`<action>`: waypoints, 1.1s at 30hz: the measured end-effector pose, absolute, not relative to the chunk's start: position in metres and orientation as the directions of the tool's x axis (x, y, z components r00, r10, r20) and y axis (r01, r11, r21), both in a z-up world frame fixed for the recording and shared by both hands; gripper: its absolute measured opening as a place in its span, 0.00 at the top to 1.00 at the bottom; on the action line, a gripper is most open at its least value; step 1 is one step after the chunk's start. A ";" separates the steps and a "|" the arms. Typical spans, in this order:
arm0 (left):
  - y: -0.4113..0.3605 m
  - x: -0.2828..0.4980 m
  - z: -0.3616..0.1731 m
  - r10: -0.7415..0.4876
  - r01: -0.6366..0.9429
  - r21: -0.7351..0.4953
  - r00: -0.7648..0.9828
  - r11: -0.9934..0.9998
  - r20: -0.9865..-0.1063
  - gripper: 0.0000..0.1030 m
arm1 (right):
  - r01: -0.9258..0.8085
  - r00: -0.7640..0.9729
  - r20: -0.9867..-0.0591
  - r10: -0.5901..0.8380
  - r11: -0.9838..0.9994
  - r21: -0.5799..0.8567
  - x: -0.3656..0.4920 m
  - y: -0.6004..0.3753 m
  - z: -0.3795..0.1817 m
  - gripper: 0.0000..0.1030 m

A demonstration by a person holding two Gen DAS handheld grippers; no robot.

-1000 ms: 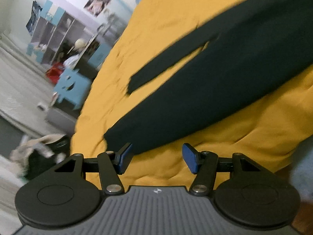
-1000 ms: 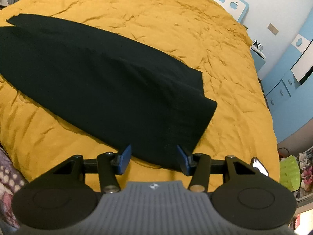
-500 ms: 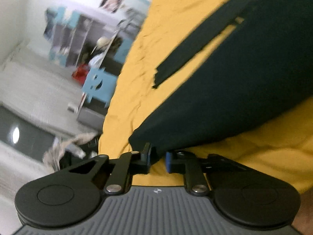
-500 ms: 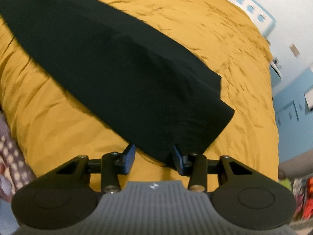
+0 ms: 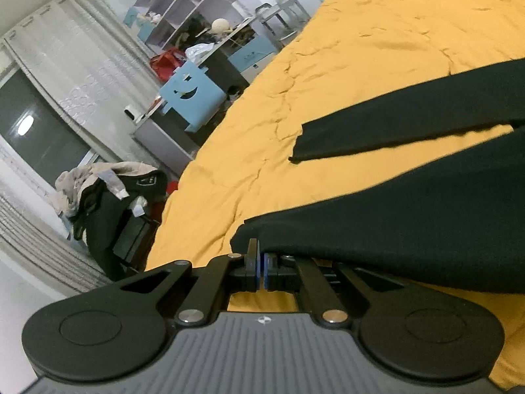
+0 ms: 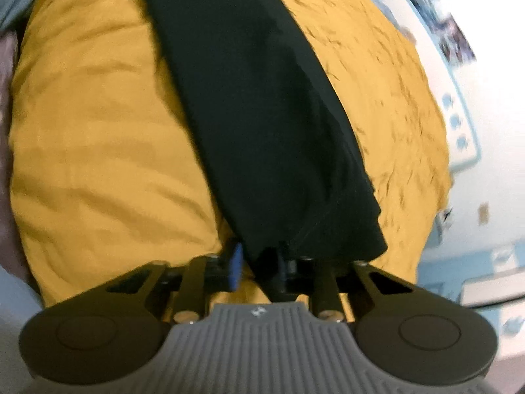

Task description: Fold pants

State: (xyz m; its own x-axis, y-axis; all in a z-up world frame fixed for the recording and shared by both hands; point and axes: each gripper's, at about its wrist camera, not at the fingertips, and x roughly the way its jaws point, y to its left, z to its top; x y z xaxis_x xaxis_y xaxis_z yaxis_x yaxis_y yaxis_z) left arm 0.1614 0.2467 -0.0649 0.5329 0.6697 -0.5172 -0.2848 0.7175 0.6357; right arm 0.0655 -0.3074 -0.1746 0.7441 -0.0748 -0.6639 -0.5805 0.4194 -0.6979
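Black pants (image 5: 410, 203) lie on a yellow bedspread (image 5: 344, 65). In the left wrist view the near leg's hem corner sits in my left gripper (image 5: 262, 266), whose blue pads are pressed together on the cloth. The far leg (image 5: 410, 121) lies flat beyond it. In the right wrist view, which is blurred, my right gripper (image 6: 259, 262) is shut on the waist end of the pants (image 6: 262, 98), and the cloth stretches away from it, lifted off the bedspread (image 6: 98, 131).
Left of the bed stand a blue chair (image 5: 190, 98), a cluttered desk and shelves (image 5: 197, 10), and a pile of clothes (image 5: 108, 190) on a dark stand. Blue cabinets (image 6: 459, 131) and a white wall lie right of the bed.
Both grippers were open at the pants' edges a second ago. The left shut on the leg hem, then the right shut on the waist end. Both views have swung as the cloth is pulled up.
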 end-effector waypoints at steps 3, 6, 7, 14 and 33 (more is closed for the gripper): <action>0.243 0.162 -0.058 0.680 -0.302 0.637 0.531 0.709 -0.506 0.99 | -0.550 0.781 -0.621 -0.069 0.398 -0.735 0.056 -0.308 -0.172 1.00; 0.244 0.164 -0.044 0.676 -0.334 0.607 0.531 0.721 -0.511 0.99 | -0.496 0.814 -0.579 -0.050 0.460 -0.737 0.051 -0.315 -0.152 1.00; 0.245 0.165 -0.038 0.672 -0.347 0.591 0.530 0.728 -0.517 0.99 | -0.478 0.826 -0.563 -0.043 0.478 -0.737 0.051 -0.317 -0.144 1.00; 0.243 0.181 -0.002 0.660 -0.386 0.547 0.557 0.743 -0.504 0.99 | -0.387 0.885 -0.465 0.022 0.593 -0.706 0.065 -0.324 -0.067 1.00; 0.257 0.304 0.011 0.646 -0.380 0.524 0.505 0.762 -0.573 0.99 | -0.393 0.744 -0.665 0.066 0.848 -0.355 0.285 -0.369 -0.037 1.00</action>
State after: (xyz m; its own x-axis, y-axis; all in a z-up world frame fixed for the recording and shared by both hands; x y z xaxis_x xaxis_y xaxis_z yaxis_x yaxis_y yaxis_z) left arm 0.3043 0.2573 0.0111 0.5046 0.6456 -0.5732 -0.3804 0.7622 0.5237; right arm 0.2853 -0.3691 -0.0371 0.7436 0.0661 -0.6653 -0.3931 0.8481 -0.3551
